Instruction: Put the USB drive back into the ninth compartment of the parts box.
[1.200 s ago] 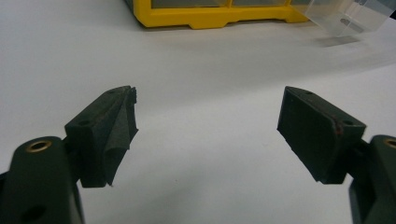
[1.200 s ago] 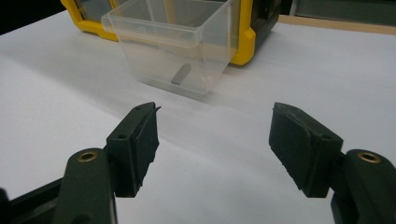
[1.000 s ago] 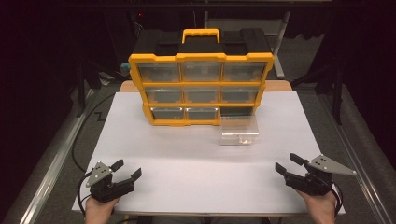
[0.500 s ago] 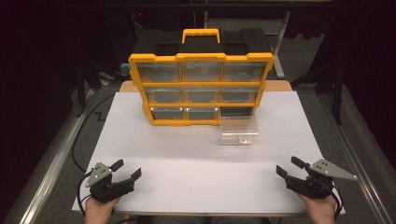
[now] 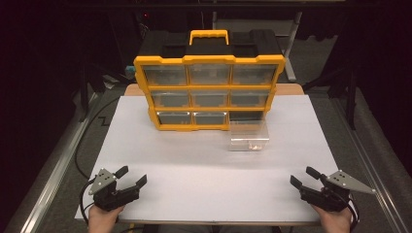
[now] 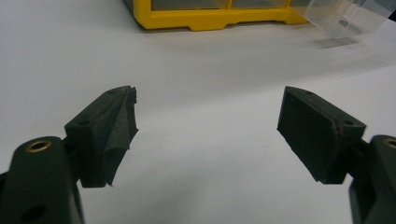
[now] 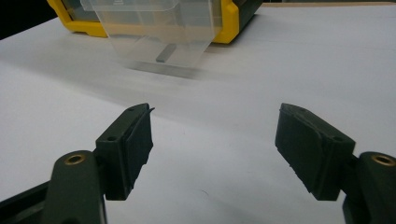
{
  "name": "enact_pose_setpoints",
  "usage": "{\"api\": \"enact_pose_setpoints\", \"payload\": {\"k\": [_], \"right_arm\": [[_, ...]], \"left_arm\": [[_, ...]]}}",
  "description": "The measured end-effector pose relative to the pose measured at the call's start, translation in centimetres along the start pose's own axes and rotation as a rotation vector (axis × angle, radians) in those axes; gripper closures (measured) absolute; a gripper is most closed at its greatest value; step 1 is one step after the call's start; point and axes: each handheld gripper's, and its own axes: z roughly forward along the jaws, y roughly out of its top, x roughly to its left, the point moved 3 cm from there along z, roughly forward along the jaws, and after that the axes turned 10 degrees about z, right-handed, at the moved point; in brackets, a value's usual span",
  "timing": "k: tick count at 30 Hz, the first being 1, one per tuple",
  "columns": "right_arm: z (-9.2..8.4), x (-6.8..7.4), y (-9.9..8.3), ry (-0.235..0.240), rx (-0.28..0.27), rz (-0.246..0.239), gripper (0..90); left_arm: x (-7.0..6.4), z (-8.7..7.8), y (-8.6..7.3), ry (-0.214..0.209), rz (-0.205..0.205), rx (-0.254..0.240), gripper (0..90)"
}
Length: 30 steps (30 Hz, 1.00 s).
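Observation:
A yellow and black organiser [image 5: 209, 82] with clear drawers stands upright at the back of the white table [image 5: 209, 170]; its bottom right slot is vacant. A clear plastic drawer [image 5: 248, 137] lies on the table in front of that slot, with a small item inside. The drawer also appears in the left gripper view [image 6: 348, 18] and the right gripper view [image 7: 159, 32]. My left gripper [image 5: 132, 177] rests open near the front left corner. My right gripper [image 5: 304, 176] rests open near the front right corner. Nothing is between either pair of jaws [image 6: 208, 128] [image 7: 215, 140].
The yellow organiser base [image 6: 210, 18] lies far ahead of the left gripper. Metal rails [image 5: 53, 170] run along both sides of the table. Cables trail off the left edge. Dark floor surrounds the table.
My right gripper has drifted slightly toward the front edge. The left gripper, drawer and organiser stay put.

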Motion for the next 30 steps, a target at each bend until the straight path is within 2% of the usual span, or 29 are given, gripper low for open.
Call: {"api": "enact_pose_setpoints", "payload": {"k": [8,19,30], "right_arm": [[-0.2,-0.2,-0.6,-0.003,-0.009,0.021,27.5],[-0.9,-0.2,-1.2,-0.016,-0.028,0.017,26.5],[-0.8,-0.2,-1.4,-0.004,-0.024,0.021,26.5]], "left_arm": [[-0.1,0.0,0.0,-0.003,0.009,0.003,20.4],[-0.1,-0.2,0.0,-0.013,-0.011,-0.01,20.4],[-0.1,-0.2,0.0,-0.013,-0.009,-0.01,20.4]]}}
